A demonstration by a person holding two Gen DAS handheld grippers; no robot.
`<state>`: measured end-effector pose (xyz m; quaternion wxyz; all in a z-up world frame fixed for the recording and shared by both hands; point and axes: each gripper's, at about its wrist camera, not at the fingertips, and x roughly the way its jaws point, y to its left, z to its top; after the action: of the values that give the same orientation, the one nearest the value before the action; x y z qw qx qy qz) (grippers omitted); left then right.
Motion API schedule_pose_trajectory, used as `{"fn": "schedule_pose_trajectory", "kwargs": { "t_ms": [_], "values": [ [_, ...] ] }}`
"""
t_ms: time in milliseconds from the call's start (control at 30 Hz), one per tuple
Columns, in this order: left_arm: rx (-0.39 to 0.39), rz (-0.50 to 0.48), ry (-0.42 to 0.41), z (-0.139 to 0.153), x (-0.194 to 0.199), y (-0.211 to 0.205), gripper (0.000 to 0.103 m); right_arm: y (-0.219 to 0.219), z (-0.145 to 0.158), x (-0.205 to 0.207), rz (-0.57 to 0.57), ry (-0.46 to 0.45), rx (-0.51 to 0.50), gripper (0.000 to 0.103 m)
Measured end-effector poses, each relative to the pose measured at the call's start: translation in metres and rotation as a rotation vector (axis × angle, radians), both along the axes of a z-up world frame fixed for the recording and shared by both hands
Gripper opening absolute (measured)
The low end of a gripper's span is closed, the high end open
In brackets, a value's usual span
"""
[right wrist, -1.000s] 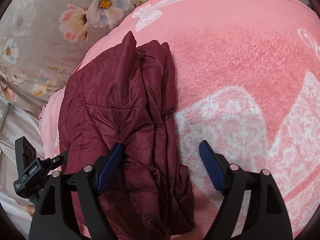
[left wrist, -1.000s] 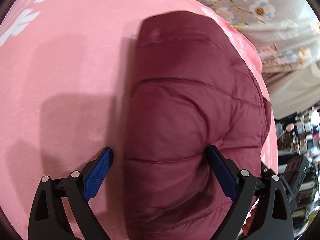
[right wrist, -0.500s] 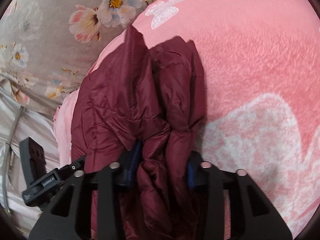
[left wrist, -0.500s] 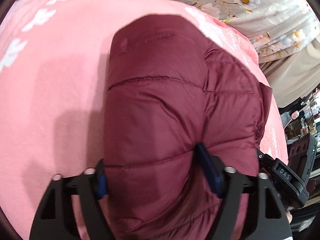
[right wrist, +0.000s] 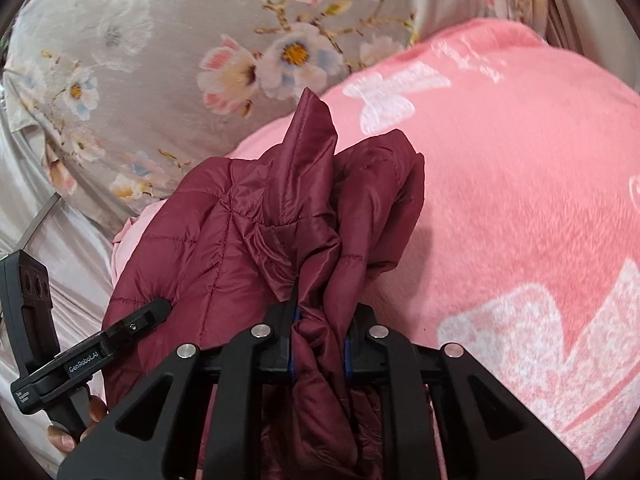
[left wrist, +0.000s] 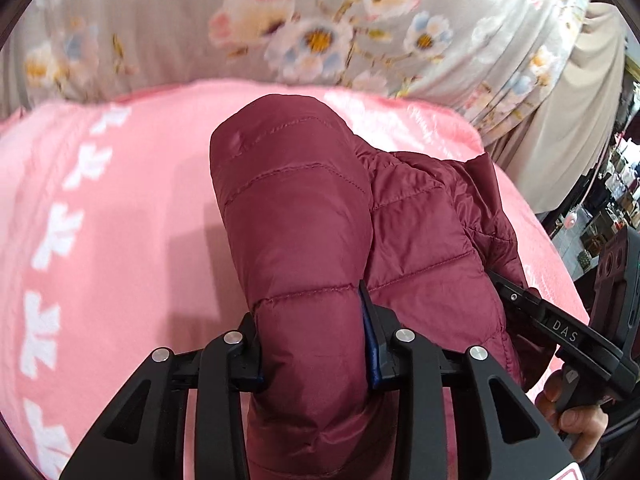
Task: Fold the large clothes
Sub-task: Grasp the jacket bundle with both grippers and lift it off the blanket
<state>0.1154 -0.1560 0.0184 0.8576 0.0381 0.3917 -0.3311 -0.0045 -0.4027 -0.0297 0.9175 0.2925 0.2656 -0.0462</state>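
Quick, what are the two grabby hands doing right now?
Left gripper: fingers closing on the maroon jacket.
Right gripper: fingers closing on the same jacket's bunched edge.

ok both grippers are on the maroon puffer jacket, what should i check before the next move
1. Left gripper has the maroon puffer jacket between its fingers, jaws closing: ok.
2. Right gripper has bunched jacket fabric between its fingers, jaws closing: ok.
3. Each grips one clean layer: not ok on the right, several folds pinched.
4. Pink blanket not caught in either grip: ok.
5. Jacket hem clear of the blanket: cannot tell.
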Motion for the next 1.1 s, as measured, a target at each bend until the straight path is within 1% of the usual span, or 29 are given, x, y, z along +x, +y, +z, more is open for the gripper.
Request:
{"fn": "schedule_pose_trajectory", "kwargs": {
  "t_ms": [133, 333, 467, 567, 700, 800, 900, 1033, 1100],
  "values": [
    [-0.028, 0.000, -0.073, 0.027, 0.000, 0.010, 0.031, 0.008, 0.024, 0.004, 0.003, -0.051, -0.042, 0.014],
    [-0.053, 0.005, -0.154, 0.058, 0.006, 0.018, 0.031, 0.025, 0.063, 0.013, 0.010, -0.129, -0.121, 0.014],
    [-0.074, 0.012, -0.239, 0.084, 0.011, 0.027, 0.031, 0.039, 0.092, 0.024, 0.026, -0.188, -0.180, 0.014],
    [-0.093, 0.027, -0.307, 0.103, 0.019, 0.039, 0.031, 0.052, 0.113, 0.038, 0.046, -0.233, -0.216, 0.014],
    [-0.113, 0.048, -0.379, 0.119, 0.036, 0.060, 0.031, 0.069, 0.134, 0.062, 0.083, -0.295, -0.250, 0.014],
    [-0.116, 0.063, -0.417, 0.125, 0.055, 0.076, 0.031, 0.083, 0.140, 0.089, 0.119, -0.315, -0.262, 0.014],
    [-0.112, 0.075, -0.430, 0.121, 0.078, 0.086, 0.031, 0.095, 0.139, 0.117, 0.148, -0.314, -0.270, 0.014],
    [-0.102, 0.087, -0.430, 0.101, 0.114, 0.097, 0.031, 0.108, 0.129, 0.152, 0.179, -0.296, -0.283, 0.014],
    [-0.085, 0.098, -0.419, 0.088, 0.128, 0.099, 0.032, 0.111, 0.116, 0.171, 0.196, -0.272, -0.277, 0.014]
  ]
}}
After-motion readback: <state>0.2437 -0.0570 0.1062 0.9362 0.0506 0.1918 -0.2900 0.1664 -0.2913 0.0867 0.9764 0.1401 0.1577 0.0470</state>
